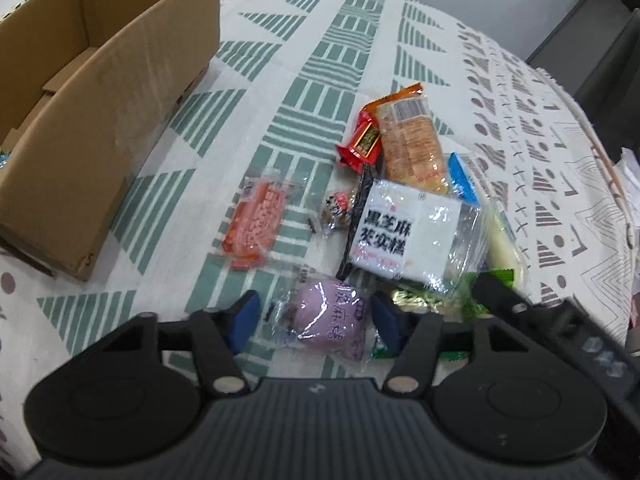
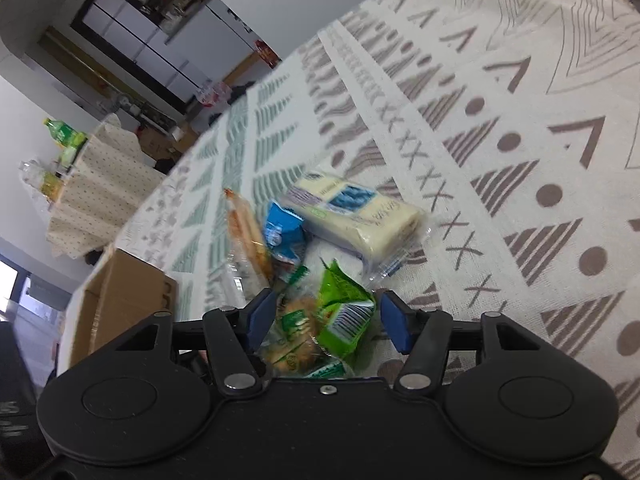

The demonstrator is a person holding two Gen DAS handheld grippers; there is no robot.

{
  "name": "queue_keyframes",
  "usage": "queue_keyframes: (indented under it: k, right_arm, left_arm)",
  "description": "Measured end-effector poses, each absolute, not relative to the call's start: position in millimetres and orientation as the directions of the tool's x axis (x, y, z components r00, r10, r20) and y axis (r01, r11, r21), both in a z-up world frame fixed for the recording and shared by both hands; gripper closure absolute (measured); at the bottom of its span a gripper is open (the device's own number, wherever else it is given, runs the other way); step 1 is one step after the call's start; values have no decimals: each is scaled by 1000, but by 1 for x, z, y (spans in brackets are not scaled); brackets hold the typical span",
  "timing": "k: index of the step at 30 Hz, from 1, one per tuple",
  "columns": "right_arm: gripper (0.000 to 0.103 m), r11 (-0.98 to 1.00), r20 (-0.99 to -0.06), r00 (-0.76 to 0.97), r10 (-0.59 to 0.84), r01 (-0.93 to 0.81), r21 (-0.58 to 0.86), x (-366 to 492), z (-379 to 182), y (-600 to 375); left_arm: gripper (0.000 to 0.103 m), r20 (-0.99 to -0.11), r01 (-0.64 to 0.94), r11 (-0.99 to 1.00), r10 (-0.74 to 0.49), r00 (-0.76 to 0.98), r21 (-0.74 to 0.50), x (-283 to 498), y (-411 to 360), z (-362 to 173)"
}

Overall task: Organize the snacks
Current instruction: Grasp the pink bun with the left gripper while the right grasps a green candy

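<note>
Left claw (image 1: 314,320) spread wide at lower centre of its view, blue pads either side of the purple cake (image 1: 330,318), gap visible on both sides, nothing pinched yet. Looks lined up that way to straddle the packet before closing. Round and soft-looking under crinkly clear film, so likely to squash a little and slip if squeezed off-centre.

Right claw (image 2: 326,322) likewise open at bottom centre of its own view, pads flanking the green biscuit packet (image 2: 340,320); whether the left pad touches the wrapper, hard to tell through the blur. Glossy foil, crumpled, round biscuits showing through a clear window.

Rest of the snacks heaped mid-frame on the bench (image 1: 312,40), spread on a coarse woven cloth with green and grey triangles. In the left view: flat white sesame cake (image 1: 404,232) in clear plastic right of centre, long orange bread packet (image 1: 412,140) above it, small red candy (image 1: 362,140) at its left edge, pink sausage pack (image 1: 256,224) lying alone left of centre, tiny wrapped sweet (image 1: 338,208) just beside it. In the right view: pale wafer block (image 2: 356,216) at centre, blue pouch (image 2: 282,228) to its left.

Cardboard box (image 1: 92,112) at upper left of the left view, open-topped, stiff plain walls, well apart from the heap; presumably the destination, placed within easy reach.
</note>
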State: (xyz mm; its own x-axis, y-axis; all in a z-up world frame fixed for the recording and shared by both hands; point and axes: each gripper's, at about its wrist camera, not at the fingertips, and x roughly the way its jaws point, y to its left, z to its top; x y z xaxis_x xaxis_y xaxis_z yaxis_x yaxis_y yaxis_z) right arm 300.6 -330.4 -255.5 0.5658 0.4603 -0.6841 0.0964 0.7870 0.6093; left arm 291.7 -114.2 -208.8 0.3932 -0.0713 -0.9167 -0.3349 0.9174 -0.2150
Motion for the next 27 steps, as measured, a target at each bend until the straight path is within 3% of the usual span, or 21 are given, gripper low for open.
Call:
queue_keyframes:
  k: [3, 7, 27]
  right_arm:
    - [69, 805, -700, 564, 438, 101, 585, 298, -257, -332]
    - [72, 796, -698, 569, 435, 120, 594, 288, -254, -338]
    - [74, 759, -573, 696, 434, 61, 648, 229, -154, -318]
  left_arm:
    - [57, -920, -321, 925, -69, 387, -204, 291, -119, -206]
    - [65, -915, -301, 924, -107, 389, -236, 288, -119, -201]
    - [66, -782, -192, 915, -178, 597, -355, 243, -79, -107]
